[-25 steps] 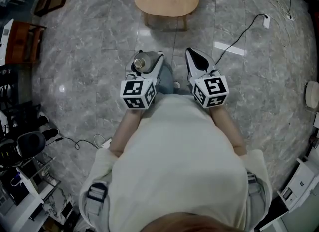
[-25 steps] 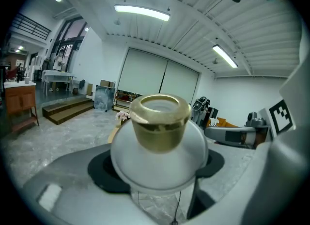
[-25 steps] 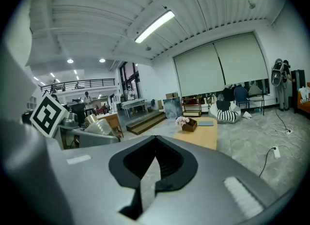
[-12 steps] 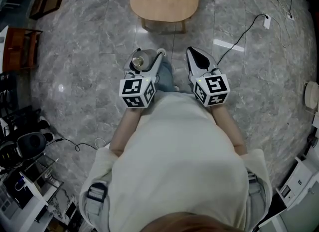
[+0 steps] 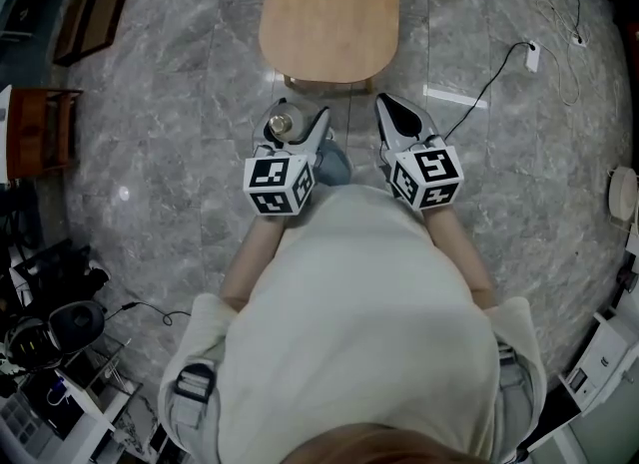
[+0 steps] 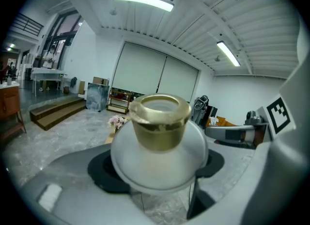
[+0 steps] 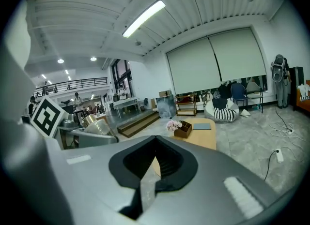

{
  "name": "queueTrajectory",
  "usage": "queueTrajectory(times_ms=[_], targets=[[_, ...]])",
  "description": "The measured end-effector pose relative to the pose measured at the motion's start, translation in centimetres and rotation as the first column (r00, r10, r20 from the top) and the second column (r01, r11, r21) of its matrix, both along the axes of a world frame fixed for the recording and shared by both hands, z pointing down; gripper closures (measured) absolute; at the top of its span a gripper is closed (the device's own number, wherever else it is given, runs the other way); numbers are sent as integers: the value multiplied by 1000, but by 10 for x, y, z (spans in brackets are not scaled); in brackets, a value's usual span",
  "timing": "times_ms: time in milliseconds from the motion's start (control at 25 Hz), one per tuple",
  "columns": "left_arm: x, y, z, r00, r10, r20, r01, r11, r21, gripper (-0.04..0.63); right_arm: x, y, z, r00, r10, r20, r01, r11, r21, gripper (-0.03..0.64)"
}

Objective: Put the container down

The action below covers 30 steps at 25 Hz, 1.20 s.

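The container [image 5: 281, 125] is a clear glass jar with a gold cap [image 6: 160, 122]. It stands upright between the jaws of my left gripper [image 5: 295, 118], which is shut on its body. In the left gripper view the jar fills the middle, with the dark pads [image 6: 104, 171] on either side of it. My right gripper [image 5: 395, 115] is level with the left one, a hand's width to its right. Its jaws meet at a point with nothing between them [image 7: 155, 163]. Both grippers are held in front of the person, above the grey marble floor [image 5: 180, 103].
A low wooden table [image 5: 329, 23] stands just ahead of the grippers, with pink flowers [image 7: 173, 125] and a small brown box [image 7: 184, 130] at its far end. A cable and plug [image 5: 499, 63] lie on the floor to the right. A wooden cabinet [image 5: 40, 133] and equipment line the left edge.
The wooden table has come nearer and more of its top shows, with the flowers now in sight. Both grippers keep their pose, and the jar is still gripped.
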<state>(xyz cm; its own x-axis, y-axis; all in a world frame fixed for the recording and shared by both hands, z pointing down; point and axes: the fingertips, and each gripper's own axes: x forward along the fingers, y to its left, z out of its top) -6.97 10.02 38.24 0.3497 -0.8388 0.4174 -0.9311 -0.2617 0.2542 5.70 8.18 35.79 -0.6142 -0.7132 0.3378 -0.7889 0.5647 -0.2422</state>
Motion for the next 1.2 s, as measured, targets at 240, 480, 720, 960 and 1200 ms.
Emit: queueTrajectory(times_ms=[240,480,720,960,1200], targets=[[-11,-60,-2,999,38,2,-38,999,-12,253,-15,-55,-2,1000,4,-8,-4,1000,-13,618],[-31,-108,0,998,66,-5,-67,998,-16,253,-37,-98,-1,1000,25,-1,-25,999,-23,618],[-44,-147,7,995,98,-17,-98,995,-19,253,-53,-134,5,999,40,-15,-40,999,-22,618],[-51,-172,16,992,122,-16,-123,992,-34,253,-64,-160,9,998,51,-31,-51,998,-21,618],[-53,-191,36,994,108,-3,-108,992,-62,253,-60,-174,23,997,53,-49,-55,997,-50,617]])
